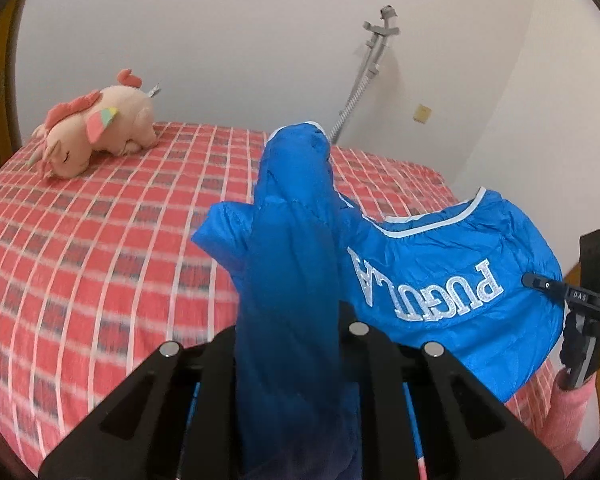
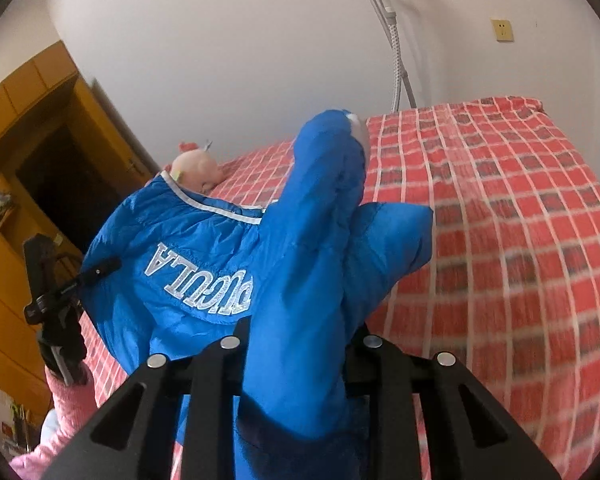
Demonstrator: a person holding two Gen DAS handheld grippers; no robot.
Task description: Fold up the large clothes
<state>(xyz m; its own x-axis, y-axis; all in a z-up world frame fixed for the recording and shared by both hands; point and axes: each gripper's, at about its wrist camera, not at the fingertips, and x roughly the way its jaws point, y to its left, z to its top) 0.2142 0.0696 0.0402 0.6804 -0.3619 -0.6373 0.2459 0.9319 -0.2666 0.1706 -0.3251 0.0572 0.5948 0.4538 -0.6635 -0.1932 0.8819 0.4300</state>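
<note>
A bright blue jacket (image 1: 440, 280) with white lettering and white trim hangs stretched in the air above the bed. My left gripper (image 1: 288, 340) is shut on a bunched blue sleeve or edge that drapes over its fingers and hides them. My right gripper (image 2: 300, 340) is likewise shut on a bunched part of the same jacket (image 2: 180, 256), fingers hidden by cloth. Each gripper shows in the other's view: the right one at the far right (image 1: 584, 304), the left one at the far left (image 2: 56, 300).
A bed with a red checked cover (image 1: 100, 240) lies below and ahead. A pink plush unicorn (image 1: 96, 132) lies at its far left. A grey stand (image 1: 364, 76) leans on the white wall. A wooden wardrobe (image 2: 24, 128) stands at the left.
</note>
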